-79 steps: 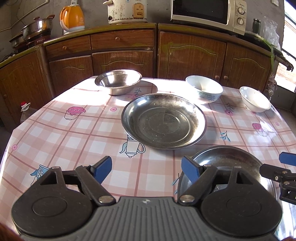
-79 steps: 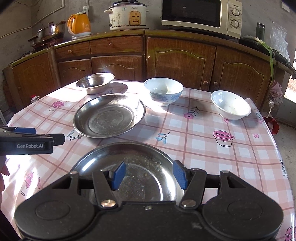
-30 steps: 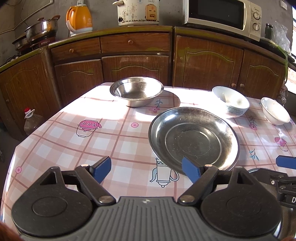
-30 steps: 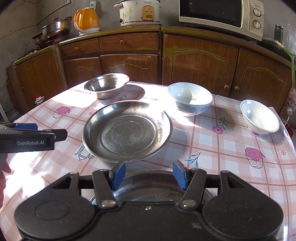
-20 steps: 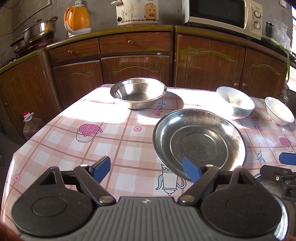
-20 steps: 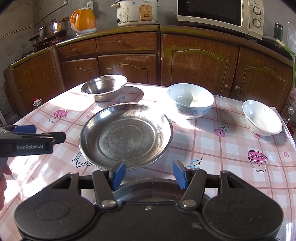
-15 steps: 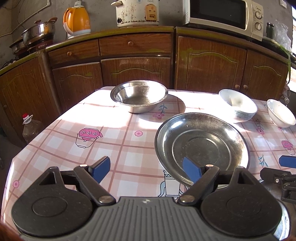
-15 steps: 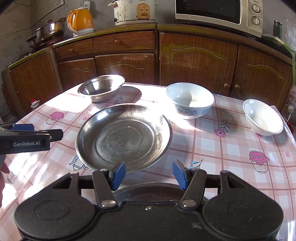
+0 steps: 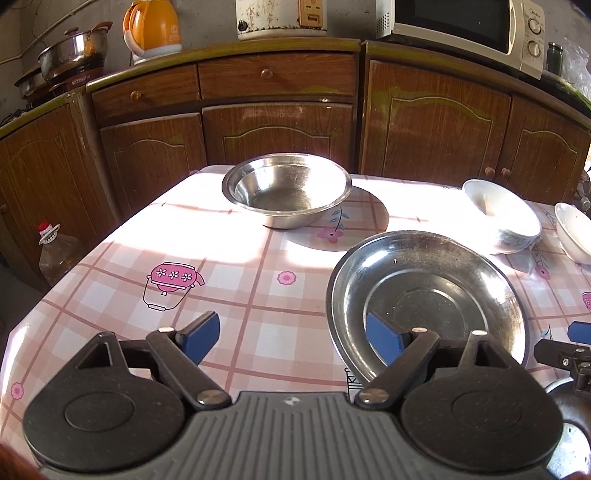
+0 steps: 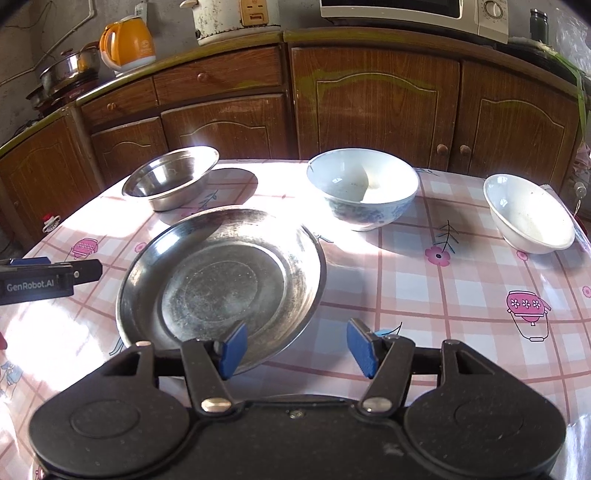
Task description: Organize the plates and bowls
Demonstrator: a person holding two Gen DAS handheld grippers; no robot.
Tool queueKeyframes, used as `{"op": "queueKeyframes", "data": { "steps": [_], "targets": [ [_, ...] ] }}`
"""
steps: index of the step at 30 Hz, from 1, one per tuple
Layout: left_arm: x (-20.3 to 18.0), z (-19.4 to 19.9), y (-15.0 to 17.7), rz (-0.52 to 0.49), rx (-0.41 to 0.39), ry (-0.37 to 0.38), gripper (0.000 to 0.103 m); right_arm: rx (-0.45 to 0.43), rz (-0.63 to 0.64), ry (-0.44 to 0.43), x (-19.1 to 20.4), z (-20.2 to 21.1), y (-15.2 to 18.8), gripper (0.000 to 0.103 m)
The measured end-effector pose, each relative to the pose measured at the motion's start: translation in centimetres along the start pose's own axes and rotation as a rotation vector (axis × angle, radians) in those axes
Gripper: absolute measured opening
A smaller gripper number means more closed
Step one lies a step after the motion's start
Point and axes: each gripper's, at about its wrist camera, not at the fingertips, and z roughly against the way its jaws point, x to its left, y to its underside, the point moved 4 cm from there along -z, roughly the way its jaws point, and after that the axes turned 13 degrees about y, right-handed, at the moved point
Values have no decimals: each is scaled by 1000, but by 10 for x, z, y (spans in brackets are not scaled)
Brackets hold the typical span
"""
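Note:
A wide steel plate lies mid-table. Behind it stand a steel bowl, a blue-patterned bowl and a white bowl. My left gripper is open over bare cloth, its right finger above the plate's near left rim. My right gripper is open and its jaws are opening; the plate's near right rim shows between the fingers, untouched. A second steel plate lies close in, mostly hidden under the right gripper.
The table wears a pink checked cloth. Wooden cabinets stand close behind it, with a kettle, a pot and a microwave on top. A plastic bottle stands on the floor at the left. Each gripper shows at the other view's edge.
Both grippers have moved forward over the table, so the wide plate and the bowls look nearer. The near steel plate has slid out of the right wrist view.

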Motion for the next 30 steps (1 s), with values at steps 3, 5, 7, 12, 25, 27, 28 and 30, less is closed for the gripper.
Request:
{"op": "queueKeyframes", "data": {
  "steps": [3,5,7,12,25,27,28,30],
  "targets": [
    [4,-8,0,7,16,-2,88,10,-17,-1,-2,-8,-3,72],
    [5,-12,-1,-2,20,-9,88,19,-28,0,-4,-14,-5,72],
    [5,-14,-3,-3,22,-2,88,28,-37,0,-5,-20,-7,72],
    [2,-17,-6,-21,5,15,88,34,-39,0,-7,-29,-9,73],
    [1,-42,-6,-54,33,38,81,67,-62,-24,-2,-52,-13,73],
    [-1,-47,-7,-60,42,45,80,71,-65,-25,-2,-57,-14,73],
    [-2,-49,-7,-66,45,48,79,73,-67,-23,-2,-58,-14,73],
    [-4,-55,-7,-76,54,53,73,79,-77,-25,-3,-62,-14,73]
  ]
}}
